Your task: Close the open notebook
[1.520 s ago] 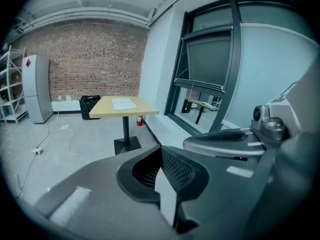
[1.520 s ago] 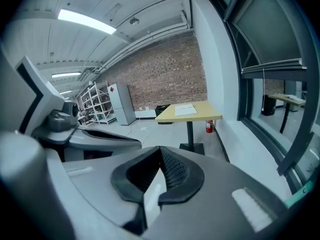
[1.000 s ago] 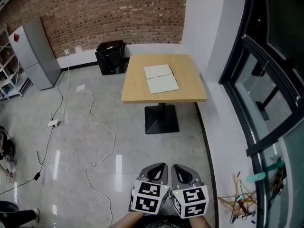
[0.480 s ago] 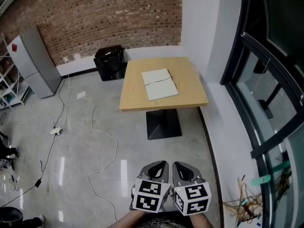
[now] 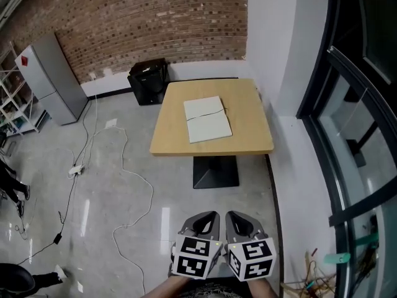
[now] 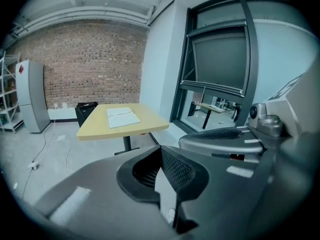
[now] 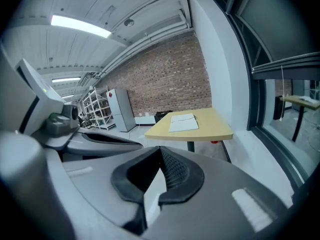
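An open notebook [image 5: 207, 118] with pale pages lies flat on a light wooden table [image 5: 248, 143] that stands on one black pedestal foot, some way ahead of me. In the left gripper view the notebook [image 6: 122, 117] shows far off, and the right gripper view shows the notebook [image 7: 183, 122] equally distant. My left gripper [image 5: 209, 218] and right gripper [image 5: 235, 218] are side by side at the bottom of the head view, over the floor and well short of the table. Both are shut with nothing held: left gripper [image 6: 161, 152], right gripper [image 7: 160, 152].
A black box [image 5: 147, 78] stands against the brick wall beyond the table, and a grey cabinet [image 5: 51, 74] at the left. White cables [image 5: 133, 174] and a power strip [image 5: 76, 169] trail over the glossy floor. A dark window frame [image 5: 347, 141] runs along the right.
The whole view has advanced toward the table, which now sits lower and nearer in the head view. Both grippers keep their place at the bottom edge, still shut.
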A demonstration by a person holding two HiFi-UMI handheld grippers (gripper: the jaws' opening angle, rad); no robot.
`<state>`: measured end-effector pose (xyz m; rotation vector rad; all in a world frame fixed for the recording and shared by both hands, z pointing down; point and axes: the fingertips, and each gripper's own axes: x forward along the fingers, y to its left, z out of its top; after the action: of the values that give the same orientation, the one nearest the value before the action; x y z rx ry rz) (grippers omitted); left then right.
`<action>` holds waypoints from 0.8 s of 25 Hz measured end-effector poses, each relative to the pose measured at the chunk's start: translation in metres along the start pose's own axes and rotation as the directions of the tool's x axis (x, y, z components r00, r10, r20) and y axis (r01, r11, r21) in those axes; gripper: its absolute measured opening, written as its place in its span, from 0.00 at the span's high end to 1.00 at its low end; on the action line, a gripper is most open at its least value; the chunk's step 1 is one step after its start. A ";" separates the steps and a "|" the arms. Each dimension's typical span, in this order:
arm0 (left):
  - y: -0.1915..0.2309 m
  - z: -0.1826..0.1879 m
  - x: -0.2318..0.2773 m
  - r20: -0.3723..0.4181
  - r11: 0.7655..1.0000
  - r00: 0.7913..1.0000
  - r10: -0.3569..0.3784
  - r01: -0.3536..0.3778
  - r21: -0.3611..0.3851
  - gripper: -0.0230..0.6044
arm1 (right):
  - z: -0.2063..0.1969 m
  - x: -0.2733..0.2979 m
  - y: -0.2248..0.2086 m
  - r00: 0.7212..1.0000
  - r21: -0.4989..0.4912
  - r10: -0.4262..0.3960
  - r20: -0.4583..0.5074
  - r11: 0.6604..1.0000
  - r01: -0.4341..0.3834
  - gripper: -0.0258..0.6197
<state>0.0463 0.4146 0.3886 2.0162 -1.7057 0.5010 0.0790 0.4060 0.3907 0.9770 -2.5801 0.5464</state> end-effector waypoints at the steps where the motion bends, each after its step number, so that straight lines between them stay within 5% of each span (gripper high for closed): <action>1: -0.016 0.023 0.044 -0.004 1.000 1.000 0.008 -0.008 -0.003 0.97 | 0.015 0.011 -0.049 1.000 0.002 0.010 -0.002 1.000 -0.010 0.96; 6: -0.096 0.124 0.227 -0.018 0.999 0.999 0.040 -0.040 -0.008 0.97 | 0.082 0.049 -0.259 0.999 0.009 0.049 -0.010 0.999 -0.049 0.96; 11: -0.170 0.210 0.352 -0.018 0.997 0.997 0.069 -0.069 -0.018 0.97 | 0.139 0.056 -0.416 0.996 -0.004 0.083 -0.018 0.997 -0.083 0.96; 15: -0.214 0.239 0.418 -0.025 0.996 0.996 0.085 -0.086 -0.020 0.97 | 0.154 0.058 -0.503 0.995 0.000 0.097 -0.022 0.995 -0.097 0.96; 20: -0.220 0.266 0.482 -0.026 0.994 0.994 0.104 -0.105 -0.030 0.97 | 0.172 0.088 -0.563 0.993 0.007 0.119 -0.021 0.993 -0.119 0.96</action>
<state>0.3418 -0.0991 0.4058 1.8988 -1.8003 0.5285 0.3726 -0.1118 0.4108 0.8178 -2.6312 0.5925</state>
